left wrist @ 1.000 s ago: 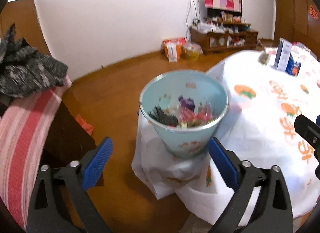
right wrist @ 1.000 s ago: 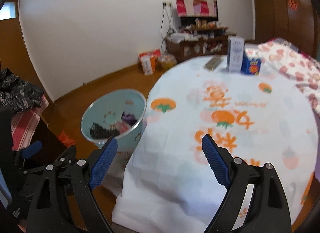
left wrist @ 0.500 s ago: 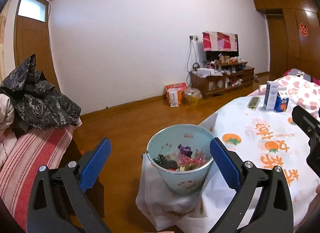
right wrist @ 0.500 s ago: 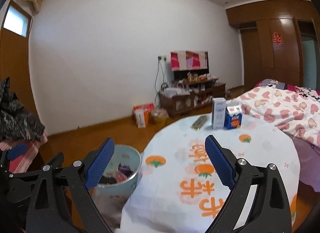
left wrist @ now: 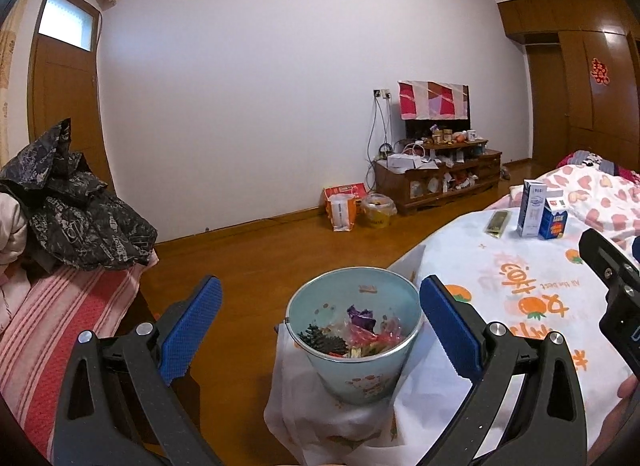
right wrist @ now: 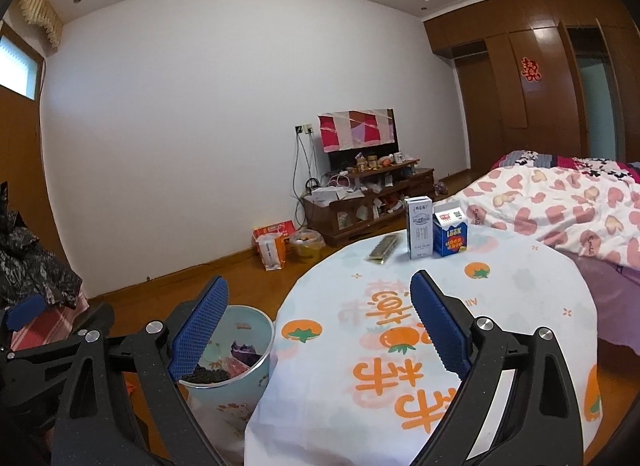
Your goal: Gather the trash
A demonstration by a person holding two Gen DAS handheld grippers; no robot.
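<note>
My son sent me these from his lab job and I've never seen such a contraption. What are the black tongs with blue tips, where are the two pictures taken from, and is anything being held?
No robot here: a person holds a two-finger gripper in each hand, with a wide-angle camera on each looking forward along the fingers. One picture is from the left gripper, the other from the right gripper. The blue parts are the finger pads. Both grippers are open and hold nothing. The job is collecting trash. A pale blue bin beside the table already holds wrappers. On the table's fruit-print cloth stand a tall milk carton and a smaller blue carton; a flat wrapper lies near them.
</note>
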